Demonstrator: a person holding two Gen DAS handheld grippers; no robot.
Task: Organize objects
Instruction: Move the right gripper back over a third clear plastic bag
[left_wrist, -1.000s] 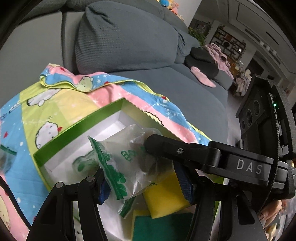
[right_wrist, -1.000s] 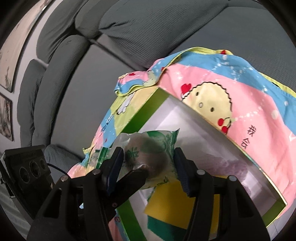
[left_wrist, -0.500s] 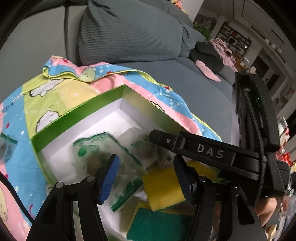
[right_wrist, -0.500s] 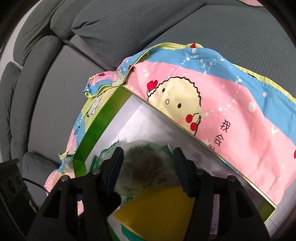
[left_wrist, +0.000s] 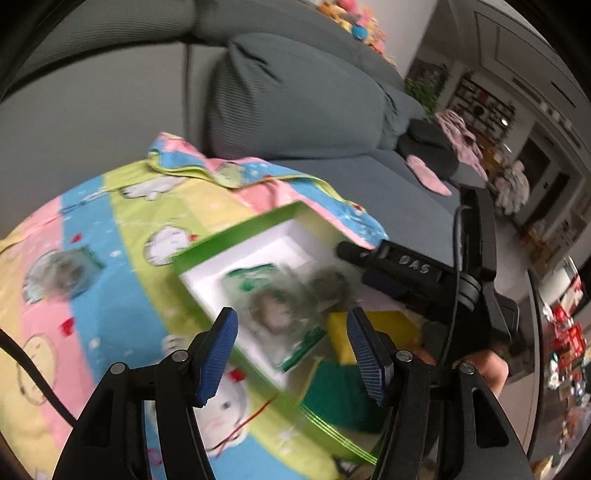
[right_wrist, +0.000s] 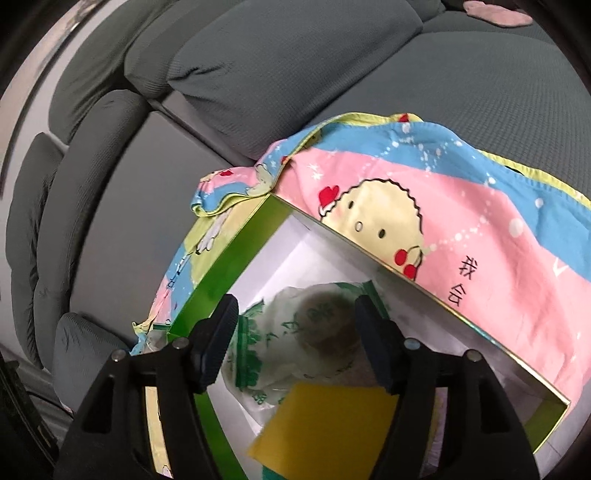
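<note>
Glossy green cardboard box (right_wrist: 225, 258); crinkly clear plastic bag (right_wrist: 295, 332); ribbed matt sofa cloth (right_wrist: 461, 85).

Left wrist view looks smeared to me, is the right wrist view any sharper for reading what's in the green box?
Left wrist view: motion blur smears the green box and bagged items; only the left gripper is crisp. Right wrist view: sharper, print on a bagged item and the yellow sponge readable; fisheye bends the edges in both.
</note>
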